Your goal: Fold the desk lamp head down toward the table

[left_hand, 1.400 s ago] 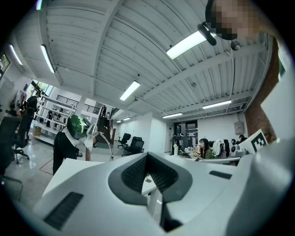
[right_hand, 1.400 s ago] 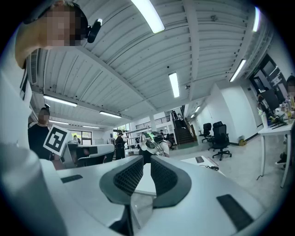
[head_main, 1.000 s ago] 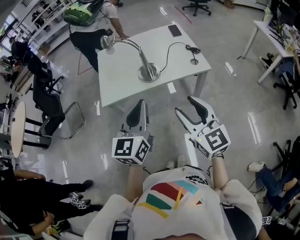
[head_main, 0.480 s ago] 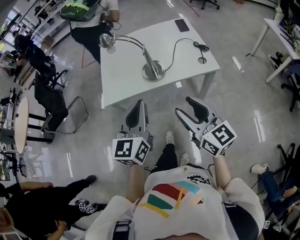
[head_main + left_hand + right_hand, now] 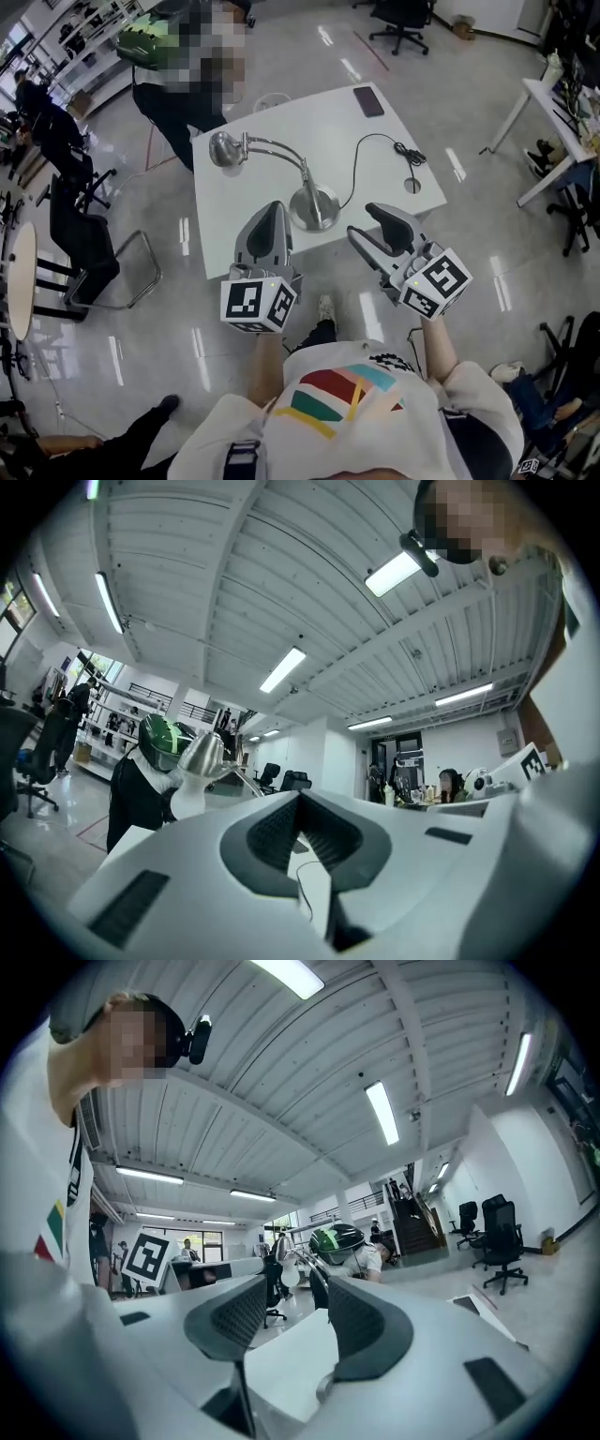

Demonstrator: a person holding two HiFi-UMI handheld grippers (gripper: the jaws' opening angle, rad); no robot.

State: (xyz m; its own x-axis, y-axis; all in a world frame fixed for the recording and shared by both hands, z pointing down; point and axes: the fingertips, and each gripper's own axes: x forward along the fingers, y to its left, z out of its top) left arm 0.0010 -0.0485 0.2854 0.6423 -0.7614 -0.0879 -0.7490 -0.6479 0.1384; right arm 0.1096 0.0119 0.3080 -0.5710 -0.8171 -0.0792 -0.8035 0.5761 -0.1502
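A silver desk lamp stands on the white table point(image 5: 253, 187). Its round base point(image 5: 314, 208) is near the front edge, and the curved neck arcs left to the head point(image 5: 225, 148), which is raised off the tabletop. My left gripper point(image 5: 267, 223) is shut and empty, its tip over the table's near edge just left of the base. My right gripper point(image 5: 366, 223) stands open and empty to the right of the base. In the left gripper view the closed gripper point(image 5: 300, 803) has the lamp head point(image 5: 202, 754) ahead to its left. In the right gripper view the lamp head point(image 5: 286, 1265) shows beyond the open gripper point(image 5: 300, 1312).
A dark phone point(image 5: 368, 101) lies at the table's far right corner. The lamp's black cord with its switch point(image 5: 412, 185) trails across the right side. A person sits at the far edge. A chair point(image 5: 89, 253) stands to the left and another desk point(image 5: 562, 103) to the right.
The person has walked up to the table. Both grippers have travelled forward from over the floor to the table's near edge, either side of the lamp base. The jaws have not changed.
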